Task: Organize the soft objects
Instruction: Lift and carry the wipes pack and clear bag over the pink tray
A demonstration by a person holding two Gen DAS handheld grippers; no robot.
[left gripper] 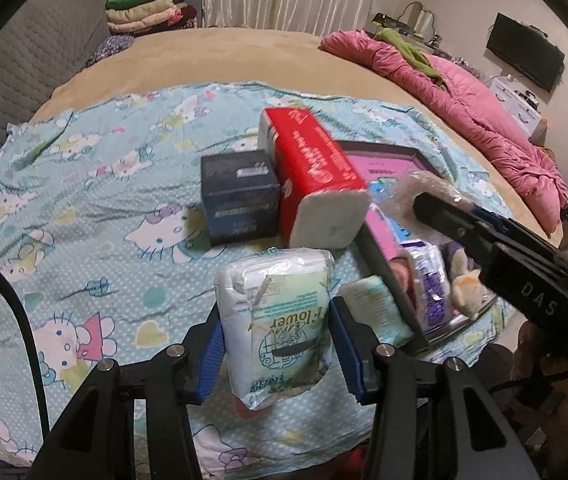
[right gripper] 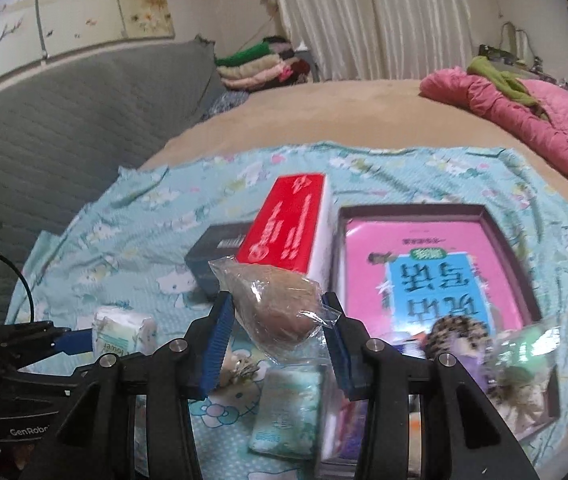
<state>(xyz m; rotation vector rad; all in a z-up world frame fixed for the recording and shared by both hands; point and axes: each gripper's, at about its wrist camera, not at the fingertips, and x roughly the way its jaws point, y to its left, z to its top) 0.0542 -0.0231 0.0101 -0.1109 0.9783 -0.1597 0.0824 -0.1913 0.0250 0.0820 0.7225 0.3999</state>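
My left gripper (left gripper: 274,340) is shut on a white and green tissue pack (left gripper: 278,320) and holds it above the Hello Kitty sheet (left gripper: 84,208). The pack also shows in the right wrist view (right gripper: 124,338). My right gripper (right gripper: 276,328) is shut on a brown soft thing in a clear bag (right gripper: 274,304), above the near left corner of the dark box (right gripper: 508,240). That box holds a pink book (right gripper: 424,264), a hedgehog plush (right gripper: 458,340) and other soft items. The right gripper (left gripper: 440,208) with its bag shows over the box in the left wrist view.
A red tissue pack (left gripper: 316,176) lies beside a dark blue box (left gripper: 238,196) left of the dark box. A small pale green pack (right gripper: 288,416) lies on the sheet near the box. A pink quilt (left gripper: 464,100) lies at the right. Folded clothes (left gripper: 148,12) sit at the back.
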